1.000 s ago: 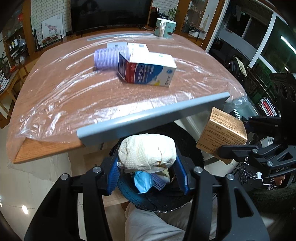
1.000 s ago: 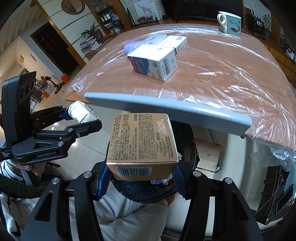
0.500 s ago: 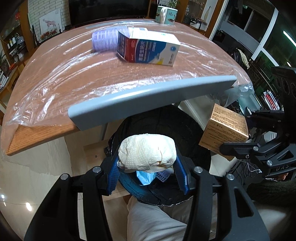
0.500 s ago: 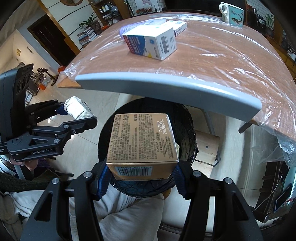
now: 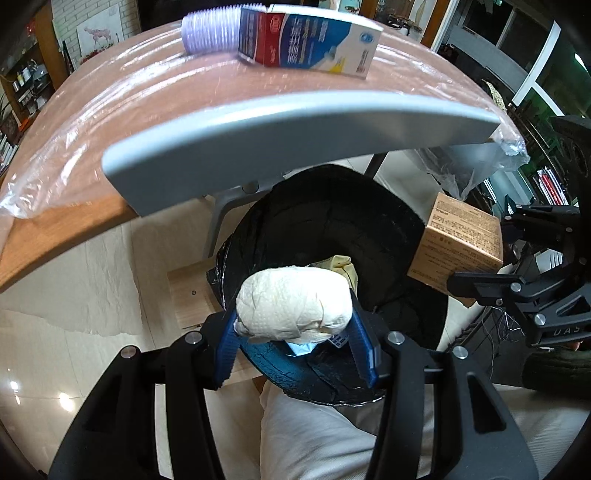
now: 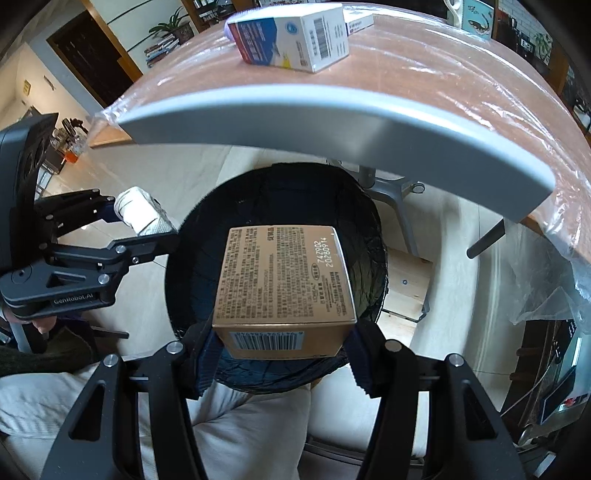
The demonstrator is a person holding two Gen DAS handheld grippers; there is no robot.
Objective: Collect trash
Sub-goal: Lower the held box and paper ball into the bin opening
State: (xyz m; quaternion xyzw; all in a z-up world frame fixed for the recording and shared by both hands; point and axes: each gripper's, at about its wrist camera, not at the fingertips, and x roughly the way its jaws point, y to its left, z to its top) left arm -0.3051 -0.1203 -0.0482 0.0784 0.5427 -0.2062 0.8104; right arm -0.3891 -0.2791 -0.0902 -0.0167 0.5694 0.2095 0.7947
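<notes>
My left gripper (image 5: 295, 328) is shut on a crumpled white paper wad (image 5: 293, 304), which hangs over the near rim of a black-lined trash bin (image 5: 332, 221). Some scraps lie inside the bin. My right gripper (image 6: 284, 350) is shut on a gold-brown carton (image 6: 282, 277) with printed text and a barcode, held above the mouth of the same bin (image 6: 184, 288). In the left wrist view the carton (image 5: 458, 243) shows at the bin's right edge; in the right wrist view the paper wad (image 6: 142, 210) shows at the bin's left.
A wooden table (image 5: 110, 110) under clear plastic carries a red, white and blue box (image 5: 306, 40) and a lilac stack of cups (image 5: 210, 33). A grey chair back (image 5: 295, 133) stands between table and bin. A person's light trouser leg (image 5: 314, 435) is below.
Both grippers have sunk toward the bin with their loads and tilted further down; the bin's mouth now shows wide under each, and the table has slid up the frames.
</notes>
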